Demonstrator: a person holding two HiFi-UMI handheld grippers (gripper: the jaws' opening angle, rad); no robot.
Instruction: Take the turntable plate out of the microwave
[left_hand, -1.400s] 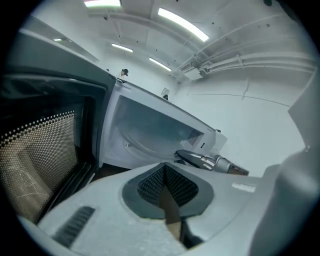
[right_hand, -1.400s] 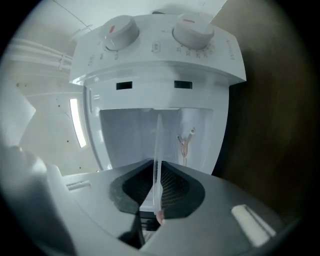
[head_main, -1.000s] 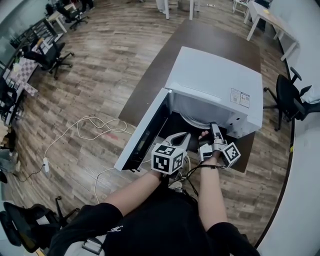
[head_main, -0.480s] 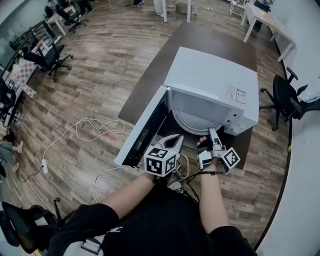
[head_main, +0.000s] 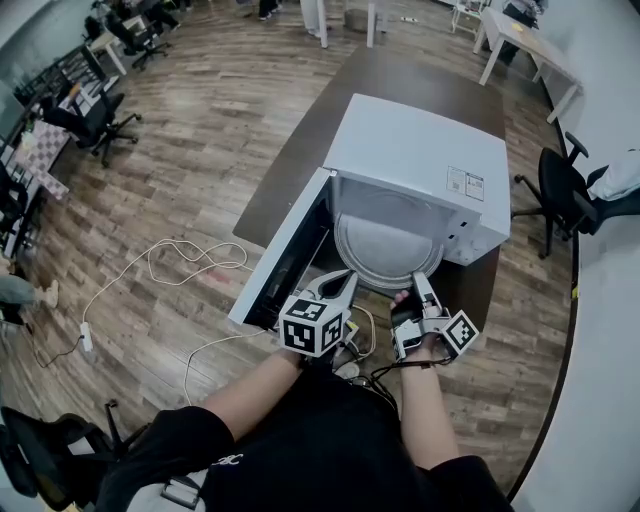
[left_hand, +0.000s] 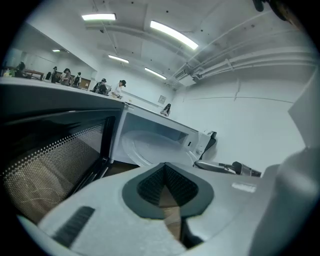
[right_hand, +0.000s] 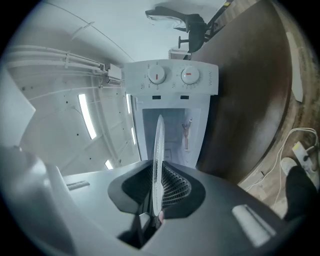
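In the head view, a white microwave (head_main: 410, 150) is seen on a dark table (head_main: 400, 70), with its door (head_main: 285, 255) swung open to the left. The turntable plate (head_main: 388, 250) is part way out. Its back half is inside the box and its front edge pokes out of the opening. The near rim is pinched by the right gripper (head_main: 412, 287). The left gripper (head_main: 340, 283) is held just beside the door, apart from the plate. In the left gripper view, the jaw tips are seen closed together with nothing held between them. The round plate (left_hand: 147, 147) is seen further off, in the mouth of the microwave. In the right gripper view, the thin edge of the plate (right_hand: 159, 145) is seen standing between the two dark pads, clamped by both. The jaws have just been opened a tiny bit more, but the plate is kept between them. So the pulling-out step looks to be in hand and about half done. Next, the plate should be drawn straight back and kept flat until the whole of it is clear. A glass plate held by one edge could tip, so help from the left gripper may be needed.
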